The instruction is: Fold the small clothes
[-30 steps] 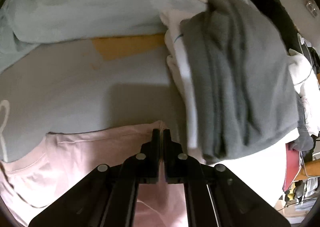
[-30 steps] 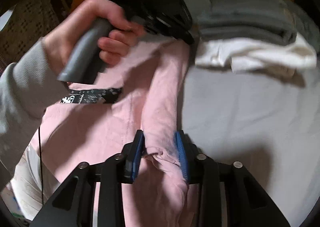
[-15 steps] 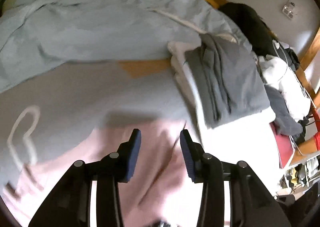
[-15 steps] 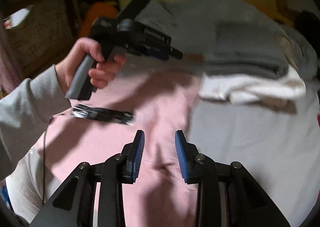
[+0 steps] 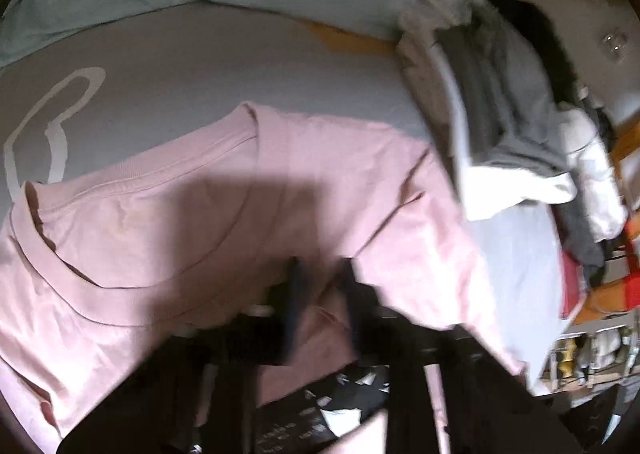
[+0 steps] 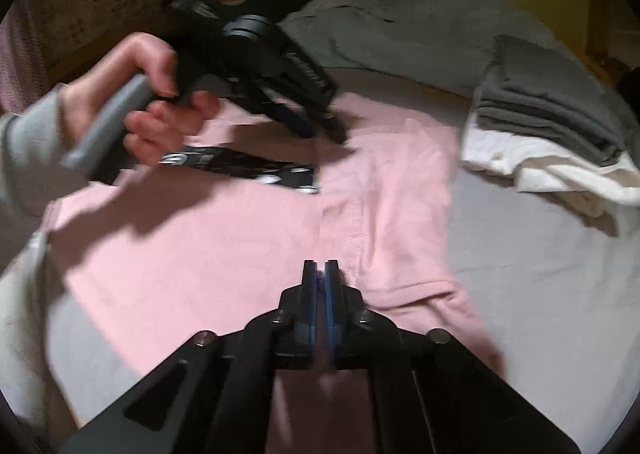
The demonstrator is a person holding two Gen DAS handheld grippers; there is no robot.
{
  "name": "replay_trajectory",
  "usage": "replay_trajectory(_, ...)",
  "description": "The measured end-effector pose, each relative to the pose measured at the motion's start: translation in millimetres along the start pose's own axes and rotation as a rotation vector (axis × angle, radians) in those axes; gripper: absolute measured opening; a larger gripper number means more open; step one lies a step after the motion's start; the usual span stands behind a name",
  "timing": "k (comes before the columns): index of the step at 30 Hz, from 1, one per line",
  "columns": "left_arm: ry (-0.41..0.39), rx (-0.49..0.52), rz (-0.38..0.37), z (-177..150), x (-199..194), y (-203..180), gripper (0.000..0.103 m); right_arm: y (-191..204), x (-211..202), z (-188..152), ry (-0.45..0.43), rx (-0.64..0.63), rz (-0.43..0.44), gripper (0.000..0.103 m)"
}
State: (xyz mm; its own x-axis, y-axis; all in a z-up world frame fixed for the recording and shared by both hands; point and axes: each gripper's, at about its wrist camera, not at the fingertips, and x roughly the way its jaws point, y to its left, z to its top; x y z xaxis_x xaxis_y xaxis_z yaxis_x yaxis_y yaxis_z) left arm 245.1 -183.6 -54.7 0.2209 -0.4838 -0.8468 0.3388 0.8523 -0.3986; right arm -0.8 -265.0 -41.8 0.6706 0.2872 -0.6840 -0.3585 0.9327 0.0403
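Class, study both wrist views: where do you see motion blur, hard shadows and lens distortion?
Left wrist view: the left claw is smeared by blur, its shadow dark across the pink shirt; fisheye bends the edges. Right wrist view: the right claw is fairly crisp, the person's hand blurred, casting a hard shadow on the shirt; corners go black.

Left tongs (image 5: 320, 294) are motion-blurred, so grip on the pink T-shirt (image 5: 200, 214) is unclear. Black printed label (image 5: 320, 414) is partly hidden behind them, text too small to read. T-shirt's hem is cut off by frame edge.
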Motion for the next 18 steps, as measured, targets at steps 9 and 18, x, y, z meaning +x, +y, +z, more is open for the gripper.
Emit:
replay_trajectory(9,-0.024,0.043,-0.033,-12,-23,-1,0.026,-17,-13,-19,0.036,0.129,0.129,0.001)
replay_trajectory(18,-0.037,0.097,0.103,-23,-10,-9,0.001,-52,-36,-14,-0.087,0.248,0.020,0.001)
